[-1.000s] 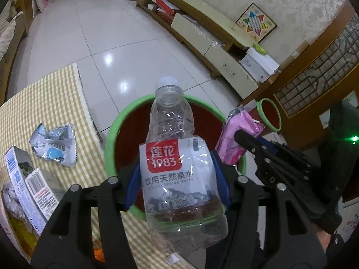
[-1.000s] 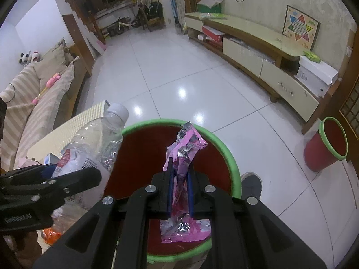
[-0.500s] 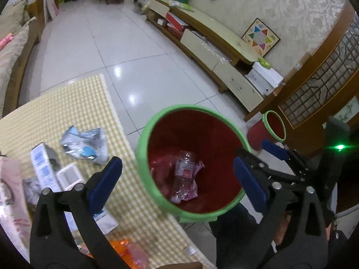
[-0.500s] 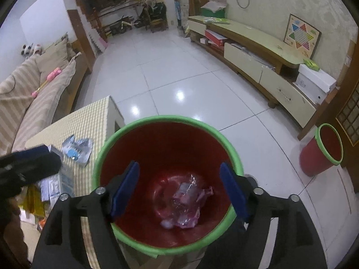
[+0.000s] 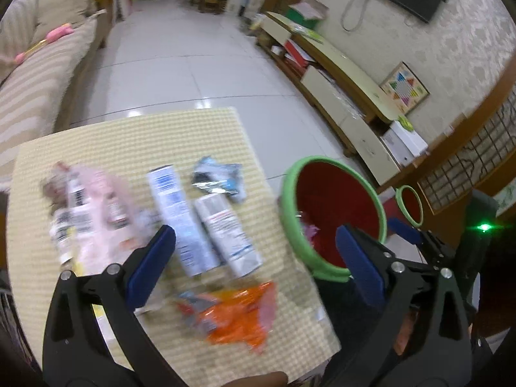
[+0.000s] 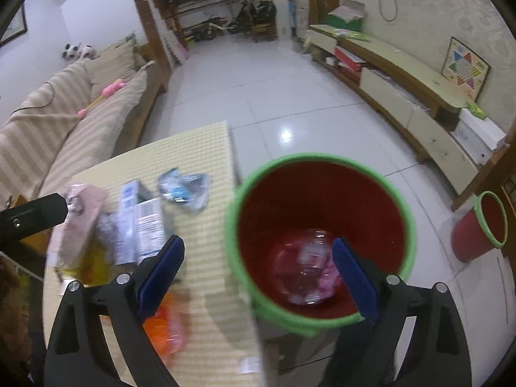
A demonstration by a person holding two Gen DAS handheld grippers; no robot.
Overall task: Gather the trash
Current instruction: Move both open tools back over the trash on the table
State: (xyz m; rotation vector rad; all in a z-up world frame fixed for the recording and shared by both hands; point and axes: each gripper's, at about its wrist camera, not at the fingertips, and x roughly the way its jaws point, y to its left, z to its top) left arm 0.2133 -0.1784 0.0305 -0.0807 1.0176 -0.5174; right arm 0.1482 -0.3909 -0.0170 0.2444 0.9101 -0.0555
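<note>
A red bin with a green rim point(image 5: 292, 225) point(image 6: 232, 225) stands beside the table's right edge. In it lie a clear plastic bottle point(image 6: 301, 264) and a pink wrapper point(image 6: 329, 279). On the yellow checked tablecloth point(image 5: 129, 142) lie two white boxes point(image 5: 219, 229), a silver-blue wrapper point(image 5: 217, 180), an orange wrapper point(image 5: 235, 316) and a pink bag point(image 5: 93, 216). My left gripper point(image 5: 254, 258) is open and empty above the boxes and the table's right edge. My right gripper point(image 6: 258, 264) is open and empty over the bin's left rim.
A second small red bin point(image 6: 477, 229) stands on the tiled floor at the right. A long low cabinet point(image 6: 403, 90) runs along the right wall. A striped sofa point(image 6: 64, 122) is at the left, behind the table.
Both grippers opened, and the bottle and pink wrapper dropped into the bin. Both grippers have since swung left, the left one toward the trash on the table.
</note>
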